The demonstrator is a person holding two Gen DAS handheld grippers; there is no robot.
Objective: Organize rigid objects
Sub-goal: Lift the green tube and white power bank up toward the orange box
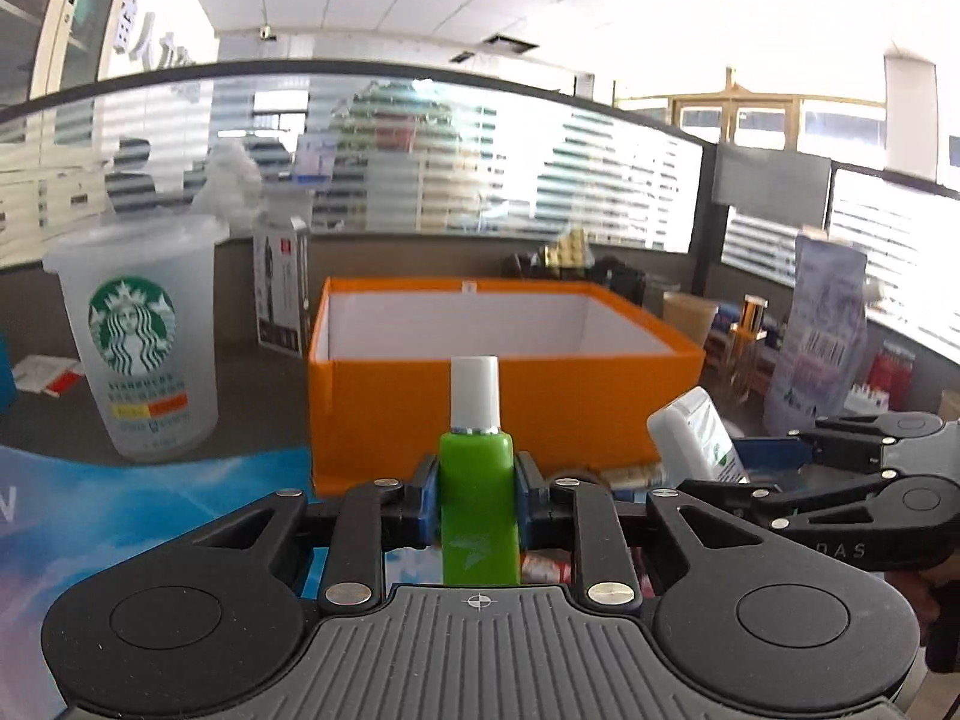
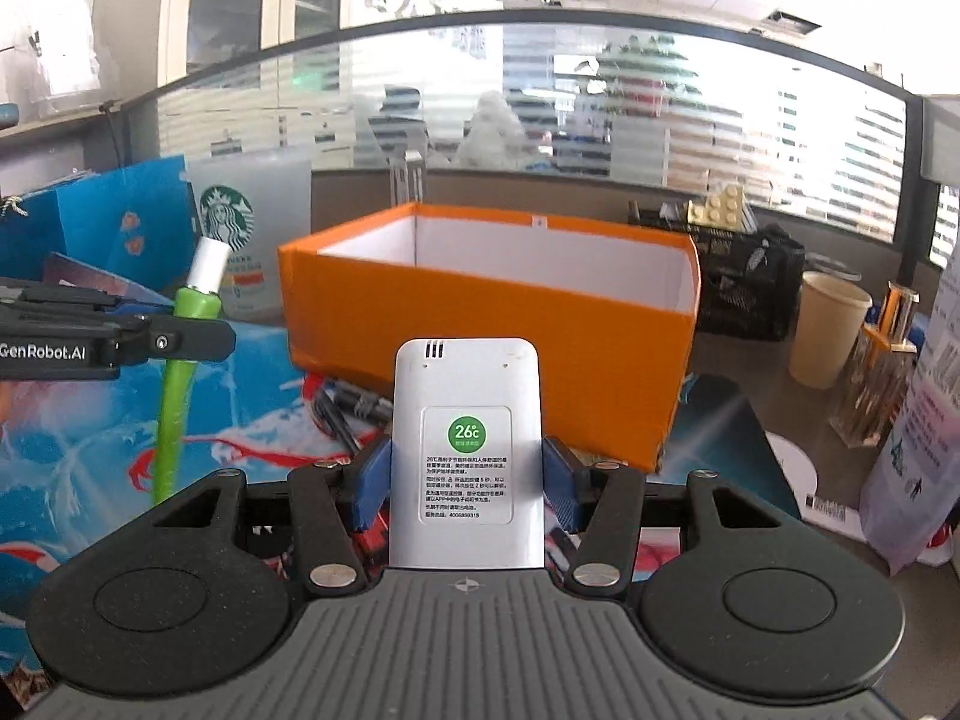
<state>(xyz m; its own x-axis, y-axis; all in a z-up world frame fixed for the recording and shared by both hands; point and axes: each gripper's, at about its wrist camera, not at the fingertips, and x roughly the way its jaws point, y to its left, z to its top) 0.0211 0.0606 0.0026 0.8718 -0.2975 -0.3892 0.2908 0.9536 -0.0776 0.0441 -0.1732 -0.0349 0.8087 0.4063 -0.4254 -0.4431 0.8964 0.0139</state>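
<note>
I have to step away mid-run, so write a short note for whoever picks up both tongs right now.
Left tongs: shut on the green bottle, white cap up.
Right tongs: shut on the white remote, label side facing the camera.
Orange box: open on the table ahead of both, nothing seen inside from these views.
Done: both items gripped.
Left: probably place both in the box, then the loose items lying in front of it.
</note>
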